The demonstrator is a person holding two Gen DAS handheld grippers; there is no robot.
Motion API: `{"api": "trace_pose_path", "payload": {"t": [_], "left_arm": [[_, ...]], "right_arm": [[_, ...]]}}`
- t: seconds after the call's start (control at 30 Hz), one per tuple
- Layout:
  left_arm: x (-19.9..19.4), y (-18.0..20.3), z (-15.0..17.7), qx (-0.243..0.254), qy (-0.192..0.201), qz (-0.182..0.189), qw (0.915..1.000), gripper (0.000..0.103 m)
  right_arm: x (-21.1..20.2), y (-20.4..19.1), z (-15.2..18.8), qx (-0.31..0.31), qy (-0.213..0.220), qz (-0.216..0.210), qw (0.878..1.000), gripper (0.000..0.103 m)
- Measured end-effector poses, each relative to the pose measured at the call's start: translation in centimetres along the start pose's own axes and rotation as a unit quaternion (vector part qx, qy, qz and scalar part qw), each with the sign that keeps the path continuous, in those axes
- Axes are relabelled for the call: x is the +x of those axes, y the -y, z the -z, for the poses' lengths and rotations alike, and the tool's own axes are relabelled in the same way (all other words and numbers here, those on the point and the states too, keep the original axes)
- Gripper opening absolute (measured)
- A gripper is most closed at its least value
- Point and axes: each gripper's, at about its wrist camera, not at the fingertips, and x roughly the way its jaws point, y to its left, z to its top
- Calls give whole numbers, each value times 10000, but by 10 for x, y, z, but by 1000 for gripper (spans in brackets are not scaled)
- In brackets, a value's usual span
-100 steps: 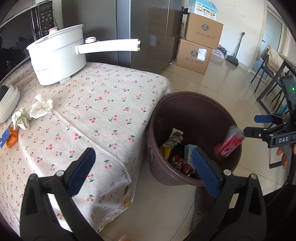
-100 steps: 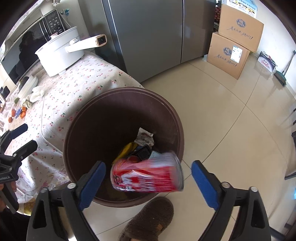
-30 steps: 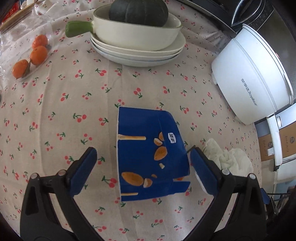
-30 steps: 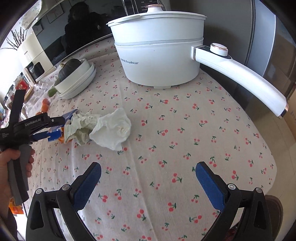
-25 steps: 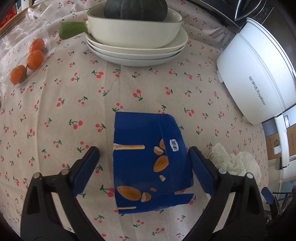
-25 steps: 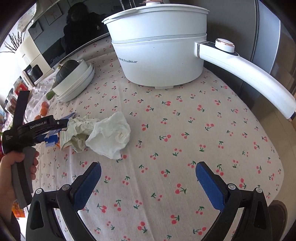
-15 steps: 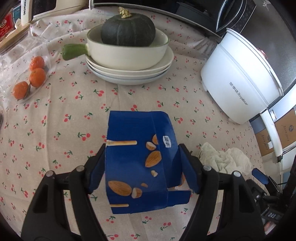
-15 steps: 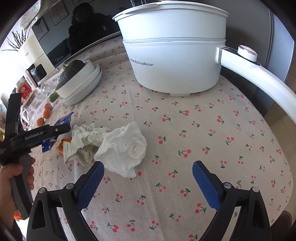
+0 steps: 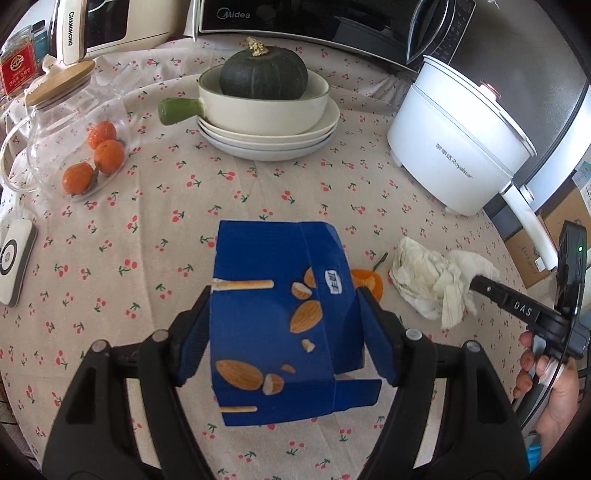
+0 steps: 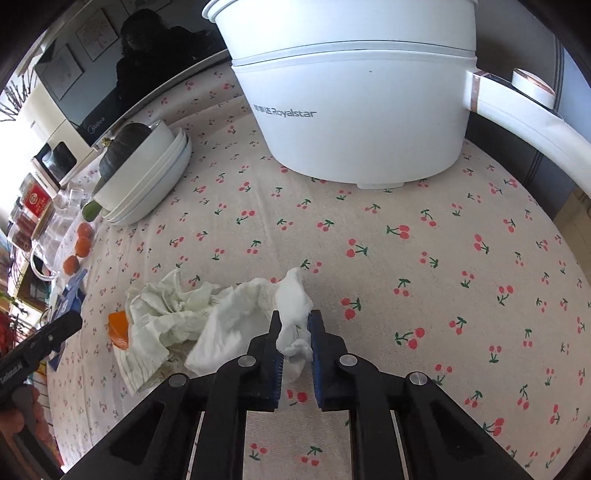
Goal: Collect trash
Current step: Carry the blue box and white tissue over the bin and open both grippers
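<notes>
My left gripper (image 9: pixel 282 325) is shut on a blue snack box (image 9: pixel 277 317) printed with almonds, held just above the cherry-print tablecloth (image 9: pixel 184 206). An orange peel (image 9: pixel 365 282) shows behind the box's right edge. To the right lie crumpled white tissues (image 9: pixel 432 280), with the tip of my right gripper at them. In the right wrist view my right gripper (image 10: pixel 294 332) is shut on the right end of the crumpled white tissues (image 10: pixel 236 314); the rest of the wad trails left on the cloth beside the orange peel (image 10: pixel 119 328).
A white electric pot (image 10: pixel 354 96) with a long handle stands just behind the tissues. Stacked plates with a bowl and a dark green pumpkin (image 9: pixel 264 75) sit at the back. A glass jar (image 9: pixel 66 136), oranges (image 9: pixel 107 157), a white device (image 9: pixel 13 260) and a microwave (image 9: pixel 332 22) are around.
My left gripper shut on the blue box and lifted it slightly off the cloth. My right gripper moved down onto the tissues and shut on them.
</notes>
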Motion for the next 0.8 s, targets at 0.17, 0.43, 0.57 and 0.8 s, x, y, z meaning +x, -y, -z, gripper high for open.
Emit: {"api": "trace_pose_path", "payload": {"t": [0.17,0.43,0.57,0.8], "left_arm": [[-17,6,18,66,-27,36,10000,74],[-57,33,56,336,16,118,9994,74],[-76,47,77,429,32,238,9988,74],[-97,73,113,617,10,435,9971,74]], "right_arm": [[-34,8,13,22,114,111,9999,11],[-106,15,53,-248,295,353,9986,11],[-138,21,78,-297,362,458,9979,11],[-181,31,120,-335,400,548,9971,11]]}}
